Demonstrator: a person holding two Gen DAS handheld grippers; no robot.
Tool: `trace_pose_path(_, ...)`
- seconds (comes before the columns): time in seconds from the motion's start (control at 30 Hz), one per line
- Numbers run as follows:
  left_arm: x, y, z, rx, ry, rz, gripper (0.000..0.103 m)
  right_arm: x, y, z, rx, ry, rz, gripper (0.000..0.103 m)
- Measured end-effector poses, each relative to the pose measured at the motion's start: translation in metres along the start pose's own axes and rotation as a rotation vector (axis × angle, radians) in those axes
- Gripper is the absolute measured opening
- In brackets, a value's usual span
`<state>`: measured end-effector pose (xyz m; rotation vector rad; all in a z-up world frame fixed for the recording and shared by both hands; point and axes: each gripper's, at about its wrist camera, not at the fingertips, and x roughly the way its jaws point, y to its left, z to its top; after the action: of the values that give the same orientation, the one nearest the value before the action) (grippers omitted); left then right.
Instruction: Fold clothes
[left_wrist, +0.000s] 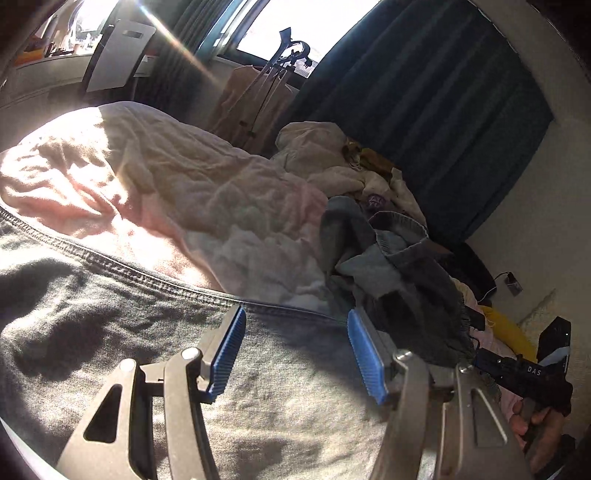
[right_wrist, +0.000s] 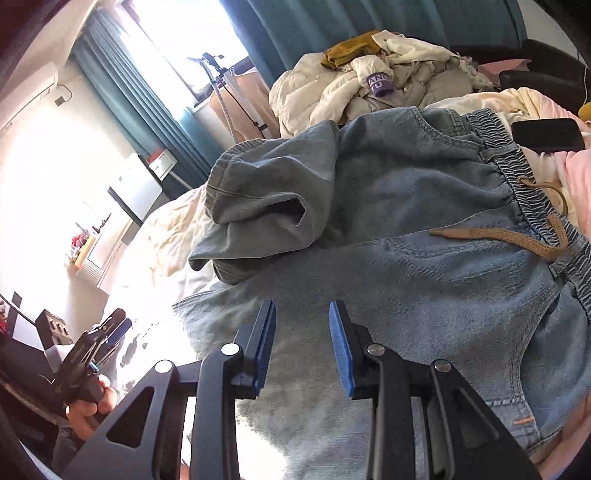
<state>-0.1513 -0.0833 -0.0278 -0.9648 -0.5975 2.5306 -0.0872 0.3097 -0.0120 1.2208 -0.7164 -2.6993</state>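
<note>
Handling note: jeans (right_wrist: 424, 258) lie spread on the bed (left_wrist: 110, 177), soft, limp denim, moderately heavy; best pinched at the elastic waistband (right_wrist: 517, 173) or a hem. Left gripper (left_wrist: 295, 354) spread wide, empty. Right gripper (right_wrist: 303, 347) partly parted, empty, above denim. Only the right view shows the drawstring (right_wrist: 495, 236) and phone (right_wrist: 546, 134).

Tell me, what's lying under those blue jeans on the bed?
Under the jeans a pale rumpled bedcover shows at their left edge and pink bedding at the right. Whatever lies directly beneath the denim is covered and cannot be seen.
</note>
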Motion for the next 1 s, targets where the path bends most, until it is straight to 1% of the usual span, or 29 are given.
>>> trace_pose_path(0.13,0.004,-0.024,0.004,0.011,0.005,-0.020,0.059,0.004,-0.020,0.004,0.058,-0.010,0.015,0.031)
trace_pose_path(0.2,0.011,-0.045,0.009,0.031,0.009,-0.043,0.059,0.005,-0.024,0.005,0.057,-0.027,0.015,0.035)
trace_pose_path(0.27,0.025,-0.066,0.014,0.043,0.026,-0.046,0.059,0.007,-0.027,0.007,0.059,-0.040,0.031,0.039)
trace_pose_path(0.33,0.044,-0.085,0.018,0.022,0.043,-0.097,0.059,0.010,-0.032,0.009,0.075,-0.050,0.041,0.041)
trace_pose_path(0.53,0.109,-0.131,0.023,-0.034,0.077,-0.207,0.059,0.020,-0.055,0.017,0.140,-0.050,0.085,0.041)
trace_pose_path(0.6,0.131,-0.138,0.024,-0.053,0.095,-0.179,0.059,0.023,-0.063,0.017,0.169,-0.045,0.099,0.041)
trace_pose_path(0.7,0.159,-0.133,0.021,-0.140,0.139,-0.158,0.059,0.027,-0.072,0.017,0.218,-0.030,0.122,0.041)
trace_pose_path(0.87,0.177,-0.120,0.019,-0.209,0.126,-0.125,0.059,0.039,-0.076,0.017,0.238,-0.003,0.139,0.041)
trace_pose_path(1.0,0.180,-0.118,0.024,-0.236,0.076,-0.127,0.059,0.051,-0.076,0.017,0.234,0.015,0.138,0.041)
